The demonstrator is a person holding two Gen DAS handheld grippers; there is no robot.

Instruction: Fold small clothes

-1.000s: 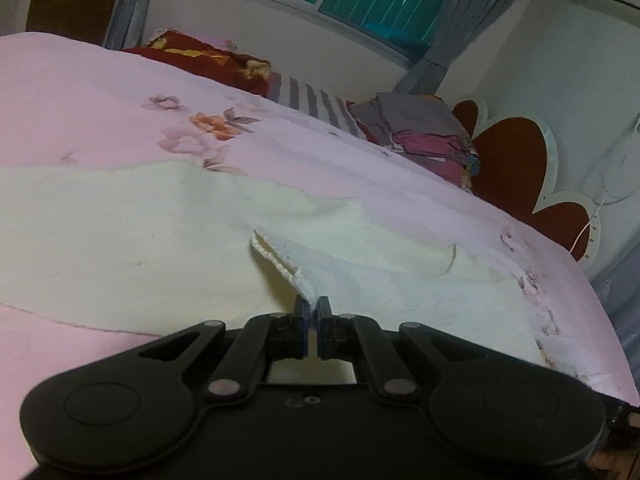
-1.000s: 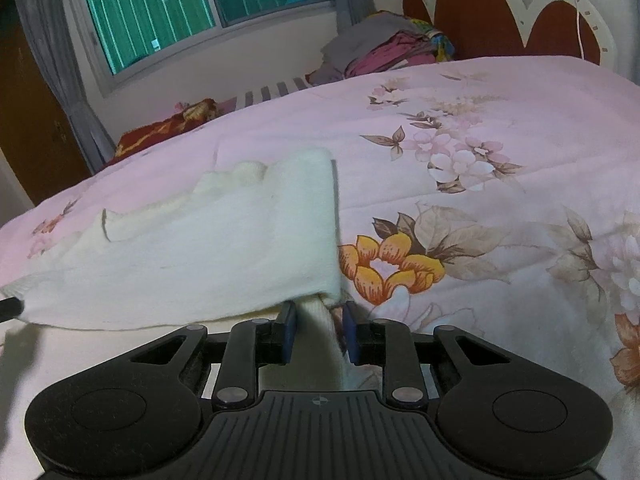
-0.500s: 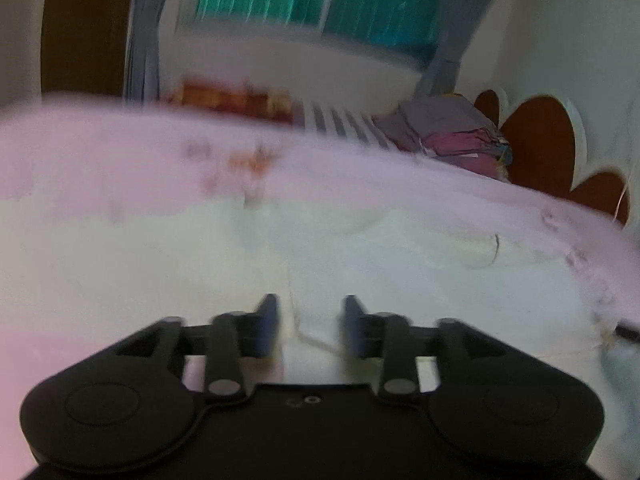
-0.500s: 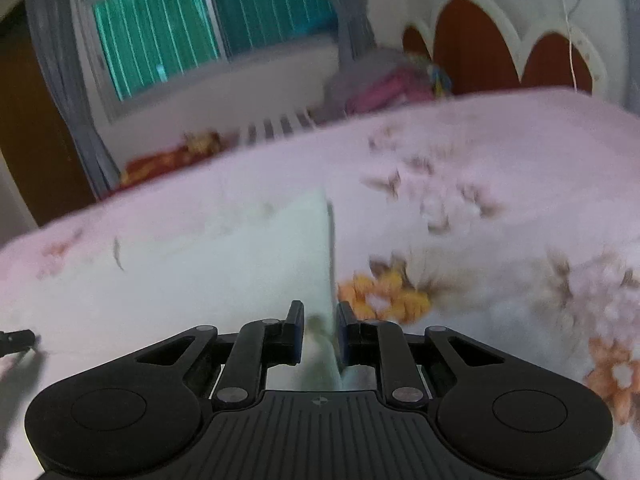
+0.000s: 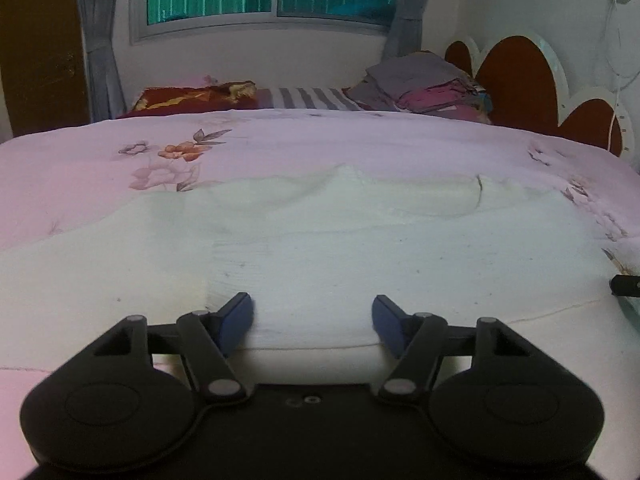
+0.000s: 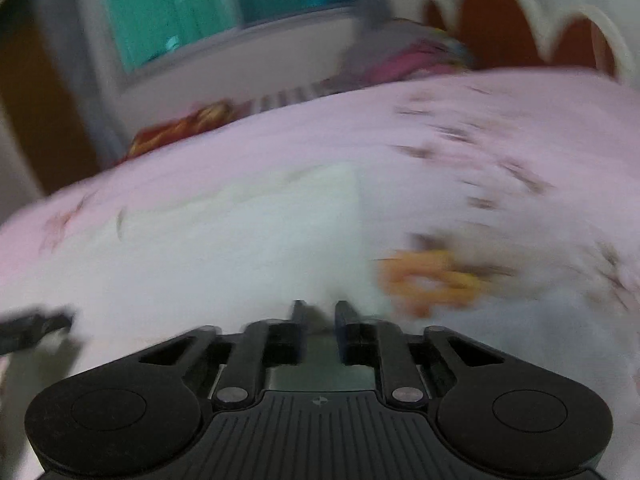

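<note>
From my left wrist camera, my left claw [image 5: 312,326] is wide apart and holds nothing; the cream cloth [image 5: 340,240] lies flat on the pink bed [image 5: 80,168]; from my right wrist camera, all blurry, my right claw [image 6: 319,316] has a small gap; I cannot tell if it pinches the cloth [image 6: 240,248].
</note>
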